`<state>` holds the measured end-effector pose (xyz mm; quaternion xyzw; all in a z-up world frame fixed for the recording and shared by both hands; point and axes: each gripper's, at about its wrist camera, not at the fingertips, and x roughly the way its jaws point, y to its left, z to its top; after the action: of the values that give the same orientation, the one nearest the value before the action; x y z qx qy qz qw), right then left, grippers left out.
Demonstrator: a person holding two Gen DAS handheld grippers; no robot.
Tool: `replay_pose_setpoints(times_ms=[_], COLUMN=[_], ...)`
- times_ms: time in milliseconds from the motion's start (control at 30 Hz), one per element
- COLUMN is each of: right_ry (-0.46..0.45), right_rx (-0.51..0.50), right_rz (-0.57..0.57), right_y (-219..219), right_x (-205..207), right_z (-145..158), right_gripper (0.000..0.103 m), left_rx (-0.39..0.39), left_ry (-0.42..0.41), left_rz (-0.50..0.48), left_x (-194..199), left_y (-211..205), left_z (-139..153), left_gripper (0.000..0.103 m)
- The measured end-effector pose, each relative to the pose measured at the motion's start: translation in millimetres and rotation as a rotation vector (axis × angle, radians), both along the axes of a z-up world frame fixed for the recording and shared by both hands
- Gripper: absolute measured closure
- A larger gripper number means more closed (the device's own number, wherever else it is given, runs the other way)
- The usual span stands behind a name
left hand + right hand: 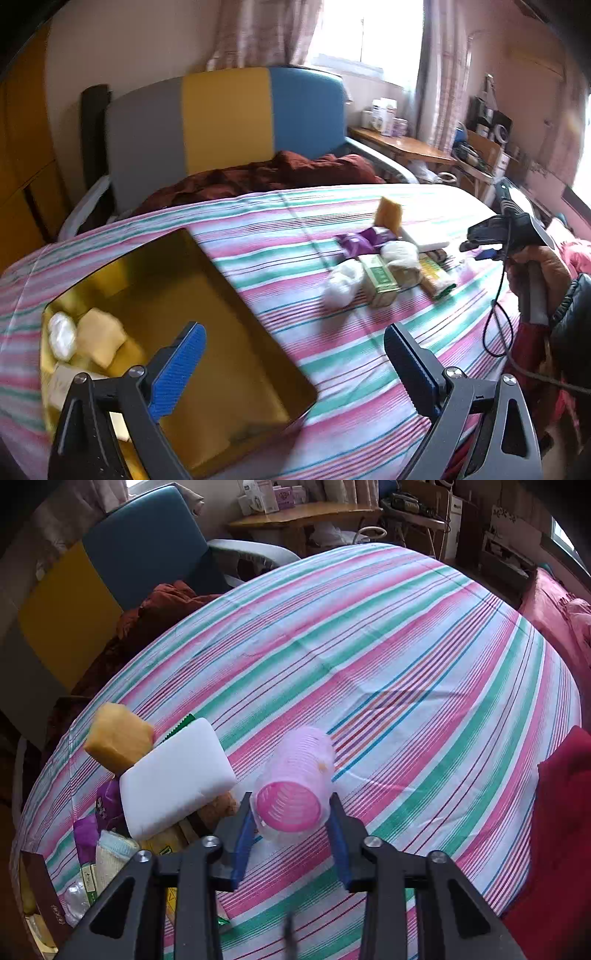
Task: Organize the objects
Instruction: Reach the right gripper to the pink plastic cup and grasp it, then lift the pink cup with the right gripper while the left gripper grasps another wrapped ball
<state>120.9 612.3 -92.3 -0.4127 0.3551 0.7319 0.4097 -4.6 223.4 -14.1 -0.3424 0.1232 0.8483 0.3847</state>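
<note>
Both claws tilt downward, right claw (291,814) clamping pink curler (295,775).

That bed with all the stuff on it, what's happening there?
A person is tidying things on the striped bed with two hand-held tools. The right tool is shut on a pink hair roller in clear wrapping. The left tool hangs open by the gold box, which already holds a few items.

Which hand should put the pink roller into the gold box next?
The right one, probably. The right tool is already shut on the pink roller. The left tool is open and holds nothing, hovering by the gold box.
</note>
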Motion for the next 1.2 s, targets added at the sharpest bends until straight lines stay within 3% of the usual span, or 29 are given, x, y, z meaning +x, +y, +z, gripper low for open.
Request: replay_pose_setpoints(times_ms=[300,467,533,700,967,1033,1100,1200], right_ry=[0.057,0.076,0.083,0.097,0.121,0.12,0.123,0.13], right_rx=[0.024,0.034,0.035,0.044,0.037,0.037,0.033,0.031], right_rz=[-0.007,-0.013,-0.009,-0.012,-0.015,-0.015,-0.017,-0.024], right_y=[-3.3,-3.5,0.0,1.9,6.3,6.4,6.8,7.4], right_x=[10.5,9.8,5.8,4.1,3.5,3.1,2.9,3.9], right_z=[10.0,13.0,11.7,13.4,11.8,11.2,10.6,10.4], right_gripper=[0.072,0.072,0.072,0.072,0.072,0.072,0.072,0.072], left_rx=[-0.105,-0.091,-0.105,-0.174,-0.251,-0.264,-0.271,-0.262], left_ry=[-0.012,-0.077,-0.061,-0.099,-0.146,-0.188,-0.205,-0.195], left_rz=[-0.051,-0.08,-0.106,-0.084,-0.077,-0.084,-0.098,-0.096], left_x=[-22.4,-28.3,-25.4,-40.6,-65.4,-68.5,-67.8,-65.3], left_y=[71.3,93.1,102.6,121.2,150.4,155.6,160.3,161.6], left_z=[-20.2,-27.1,-32.1,-50.3,-78.6,-86.8,-91.2,-93.3], left_gripper=[0.011,0.018,0.02,0.028,0.029,0.04,0.06,0.067])
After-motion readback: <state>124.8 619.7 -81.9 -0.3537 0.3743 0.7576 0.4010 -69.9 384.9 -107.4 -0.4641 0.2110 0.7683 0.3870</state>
